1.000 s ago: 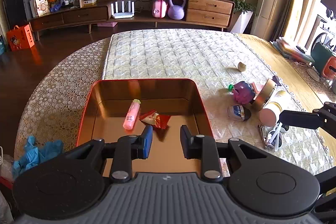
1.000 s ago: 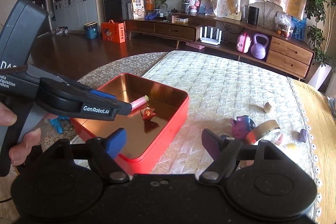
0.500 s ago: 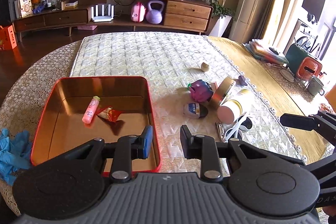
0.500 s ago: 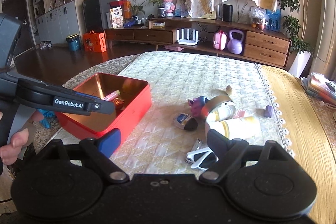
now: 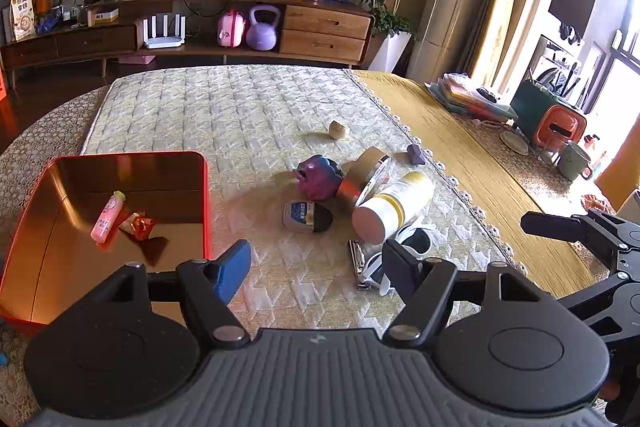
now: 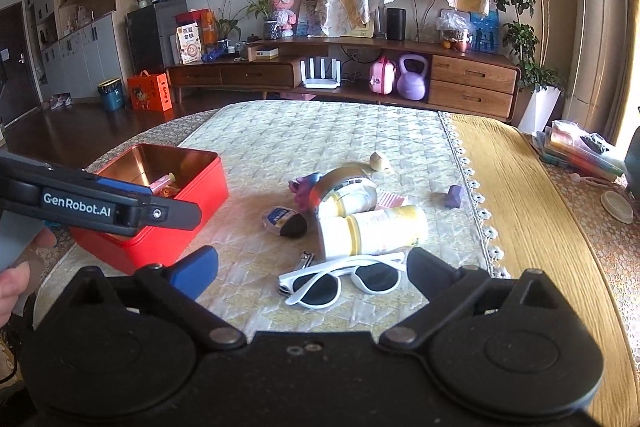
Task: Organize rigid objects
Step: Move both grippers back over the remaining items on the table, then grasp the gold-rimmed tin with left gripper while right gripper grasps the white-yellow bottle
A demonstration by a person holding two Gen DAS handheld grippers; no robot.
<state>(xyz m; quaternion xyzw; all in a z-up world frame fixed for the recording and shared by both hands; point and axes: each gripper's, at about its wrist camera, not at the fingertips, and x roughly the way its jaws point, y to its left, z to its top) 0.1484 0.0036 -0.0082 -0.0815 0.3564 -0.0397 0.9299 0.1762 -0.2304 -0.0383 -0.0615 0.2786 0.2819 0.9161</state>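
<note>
Having just spread wide and empty, both grippers, left gripper (image 5: 316,263) and right gripper (image 6: 312,267), face the sunglasses (image 6: 344,281) for gathering into the red tin (image 6: 200,183).

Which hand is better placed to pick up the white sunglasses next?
Right, probably. The right hand-held gripper is open with the white sunglasses lying between its fingers. The left hand-held gripper, also open, points nearer the red tin.

**Both grippers swinging from the tin toward the clutter**

The left gripper (image 5: 316,263) is leaving the red tin (image 5: 206,195), its jaws having just been opening with nothing between them. The right gripper (image 6: 312,267) is closing in on the white sunglasses (image 6: 344,281), jaws also widening, empty.
</note>
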